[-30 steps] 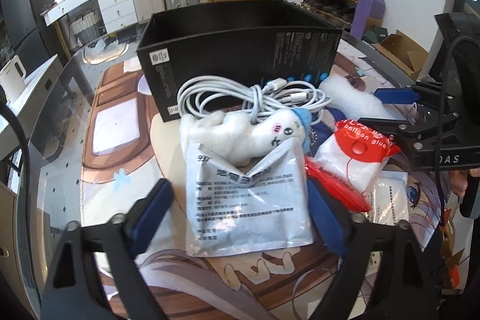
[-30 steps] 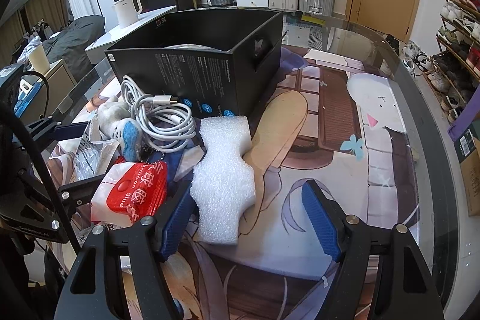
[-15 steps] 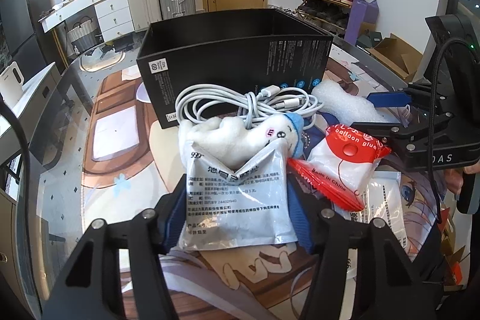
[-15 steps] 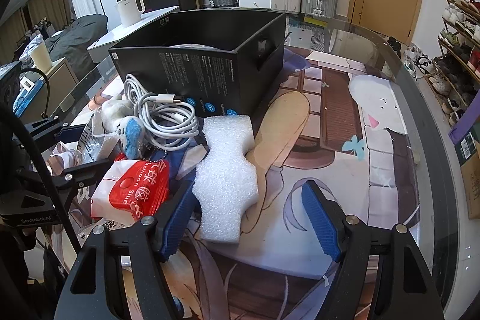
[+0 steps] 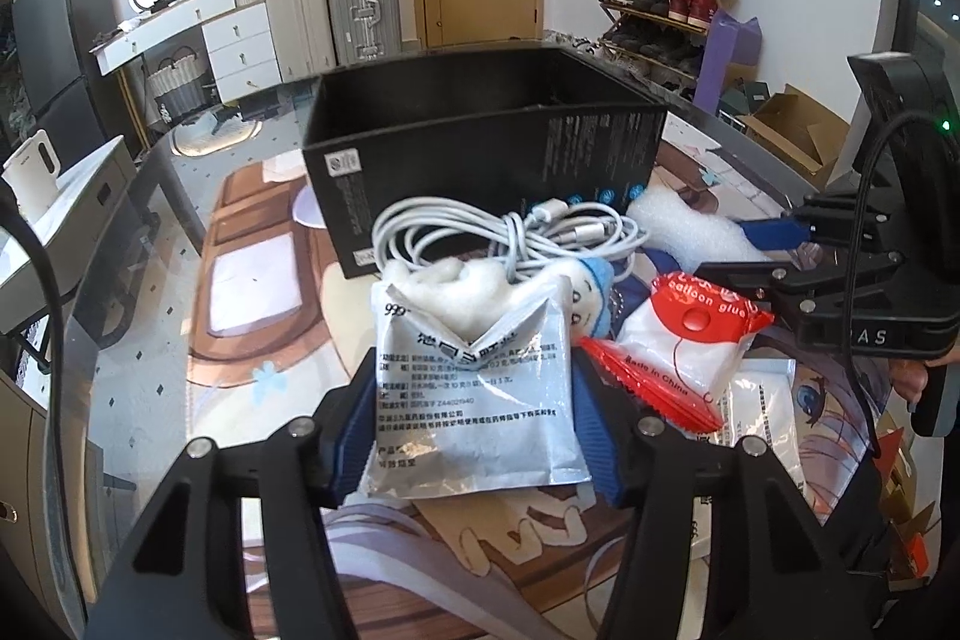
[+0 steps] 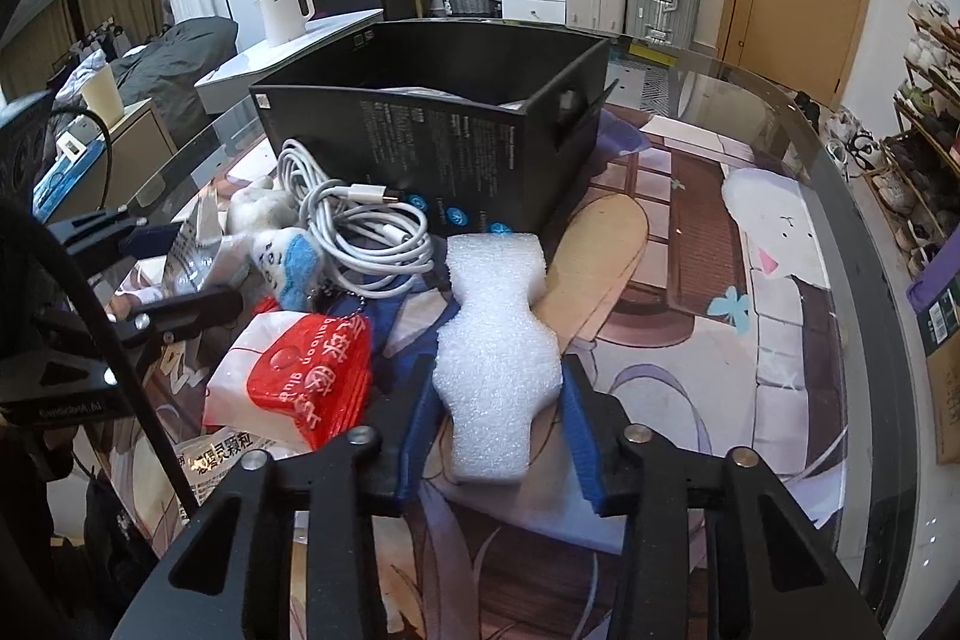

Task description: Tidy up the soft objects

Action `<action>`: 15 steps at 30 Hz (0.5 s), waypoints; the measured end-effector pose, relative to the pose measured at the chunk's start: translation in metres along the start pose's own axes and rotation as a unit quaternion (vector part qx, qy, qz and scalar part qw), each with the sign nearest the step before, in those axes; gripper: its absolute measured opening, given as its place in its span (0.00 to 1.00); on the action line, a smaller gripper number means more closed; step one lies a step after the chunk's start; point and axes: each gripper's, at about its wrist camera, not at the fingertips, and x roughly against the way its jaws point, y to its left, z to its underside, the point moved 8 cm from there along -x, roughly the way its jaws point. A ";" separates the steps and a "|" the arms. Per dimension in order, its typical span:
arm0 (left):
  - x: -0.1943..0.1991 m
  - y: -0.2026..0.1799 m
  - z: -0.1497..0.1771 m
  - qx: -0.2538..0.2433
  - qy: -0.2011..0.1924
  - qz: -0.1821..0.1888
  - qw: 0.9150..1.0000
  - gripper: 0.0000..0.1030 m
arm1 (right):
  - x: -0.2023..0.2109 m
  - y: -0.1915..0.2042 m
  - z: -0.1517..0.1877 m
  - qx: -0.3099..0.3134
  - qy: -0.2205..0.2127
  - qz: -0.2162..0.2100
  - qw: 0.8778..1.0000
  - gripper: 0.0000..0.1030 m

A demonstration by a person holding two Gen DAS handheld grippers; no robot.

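Silver sachet [image 5: 474, 394] sits between the left gripper's [image 5: 474, 436] closing jaws, pads pressing its edges; foam block [image 6: 495, 358] likewise in the right gripper [image 6: 495, 430].

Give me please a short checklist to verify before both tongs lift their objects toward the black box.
1. Left tongs around silver pouch, closing, pads at both edges: ok.
2. Right tongs around white foam piece, closing, pads at both sides: ok.
3. Black box open on top: ok.
4. Free room inside the box: cannot tell, something pale shows inside.
5. Pouch free of neighbours: not ok, plush toy lies against its top edge.
6. White cable clear of the foam: ok.
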 end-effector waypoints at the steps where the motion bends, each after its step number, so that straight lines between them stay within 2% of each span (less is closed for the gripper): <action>1: 0.002 0.001 -0.001 0.000 -0.004 -0.002 1.000 0.56 | 0.000 0.001 0.000 0.000 0.000 0.000 1.000 0.39; 15: 0.021 0.023 -0.014 0.022 -0.045 -0.021 0.999 0.56 | 0.015 0.006 -0.001 -0.001 -0.023 -0.005 1.000 0.38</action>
